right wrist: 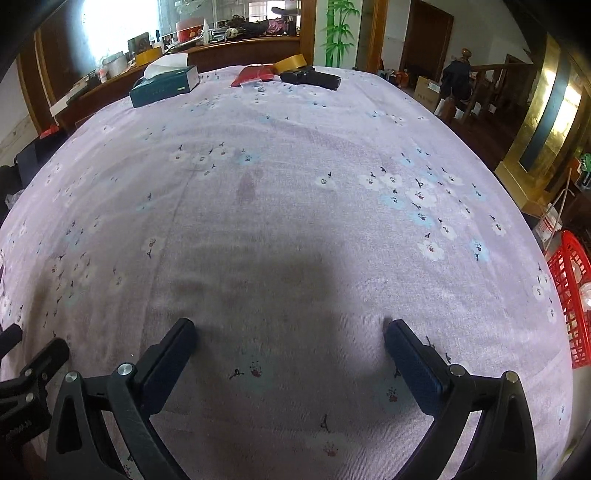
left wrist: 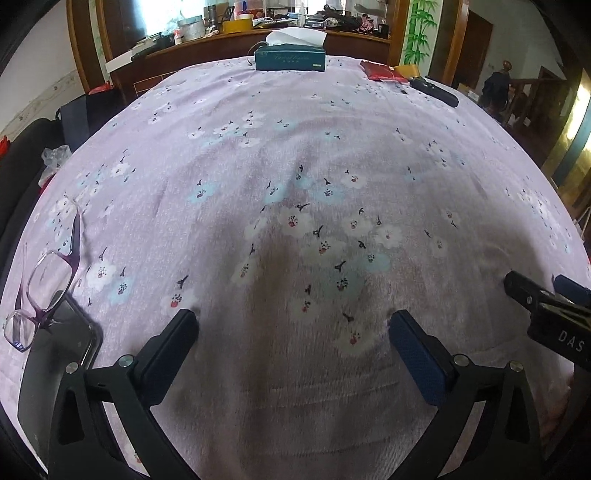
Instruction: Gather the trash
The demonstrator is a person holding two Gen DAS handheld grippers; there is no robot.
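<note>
A table under a lilac flowered cloth (left wrist: 295, 155) fills both views (right wrist: 295, 192). My left gripper (left wrist: 293, 321) is open and empty, low over the near part of the cloth. My right gripper (right wrist: 290, 330) is open and empty too, beside it; its side shows at the right edge of the left wrist view (left wrist: 546, 306). A red packet (left wrist: 384, 71) lies at the far right of the table and shows in the right wrist view (right wrist: 253, 75). A red slatted basket (right wrist: 570, 295) stands off the table's right edge.
A teal tissue box (left wrist: 290, 59) (right wrist: 164, 86) stands at the far edge. A black case (right wrist: 310, 78) and a tape roll (right wrist: 290, 62) lie near the red packet. Purple glasses (left wrist: 44, 291) rest on a phone (left wrist: 55, 362) at near left. A cluttered wooden counter (left wrist: 258, 33) runs behind.
</note>
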